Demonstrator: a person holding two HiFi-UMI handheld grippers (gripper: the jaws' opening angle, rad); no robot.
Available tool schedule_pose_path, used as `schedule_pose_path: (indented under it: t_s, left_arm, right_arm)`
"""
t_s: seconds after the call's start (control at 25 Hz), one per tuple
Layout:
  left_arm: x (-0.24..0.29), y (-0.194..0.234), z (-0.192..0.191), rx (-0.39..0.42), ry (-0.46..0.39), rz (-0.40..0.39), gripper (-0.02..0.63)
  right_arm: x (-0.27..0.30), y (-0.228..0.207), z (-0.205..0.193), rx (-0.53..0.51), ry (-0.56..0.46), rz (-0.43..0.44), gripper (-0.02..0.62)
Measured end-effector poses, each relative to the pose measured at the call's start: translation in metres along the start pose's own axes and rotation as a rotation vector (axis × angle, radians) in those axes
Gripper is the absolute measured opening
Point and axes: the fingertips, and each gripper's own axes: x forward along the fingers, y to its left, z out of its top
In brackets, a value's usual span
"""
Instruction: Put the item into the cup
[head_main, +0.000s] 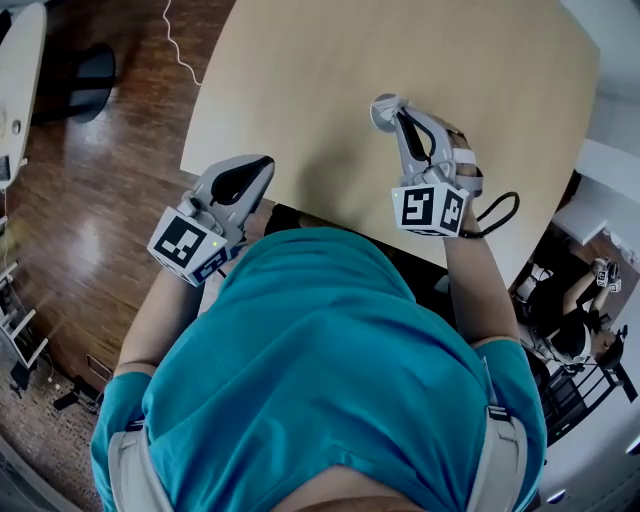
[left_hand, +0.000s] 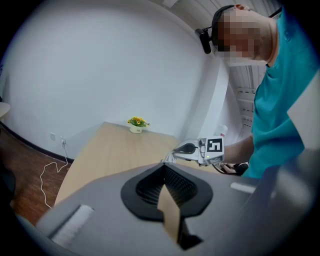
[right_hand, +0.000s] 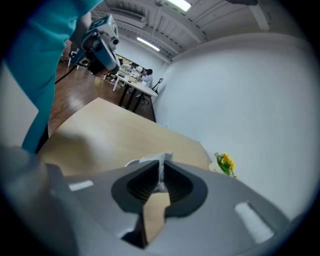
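Note:
My right gripper hovers over the light wooden table, a little in from its near edge. Its jaws are shut on a small white item, which sticks out just past the tips. The left gripper view shows that gripper from the side, with the pale item at its tip. My left gripper is held at the table's near left corner. Its jaws are shut with nothing between them. No cup shows in any view.
A small white pot of yellow flowers stands at the table's far end by the white wall. My teal-shirted body is close behind both grippers. A white cable lies on the dark wood floor to the left. Other tables stand far off.

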Motion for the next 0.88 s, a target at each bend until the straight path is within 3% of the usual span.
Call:
schedule_pose_path:
  t_s: [0.48, 0.72, 0.88]
  left_arm:
    - [0.006, 0.002, -0.004, 0.021, 0.014, -0.005, 0.002]
    - [0.007, 0.000, -0.002, 0.026, 0.015, -0.007, 0.002]
    - [0.007, 0.000, -0.002, 0.029, 0.016, -0.006, 0.002]
  right_arm:
    - [0.035, 0.039, -0.026, -0.134, 0.072, 0.054, 0.031]
    - [0.047, 0.047, -0.032, -0.111, 0.102, 0.116, 0.031]
    - [0.053, 0.053, -0.038, -0.060, 0.157, 0.234, 0.031]
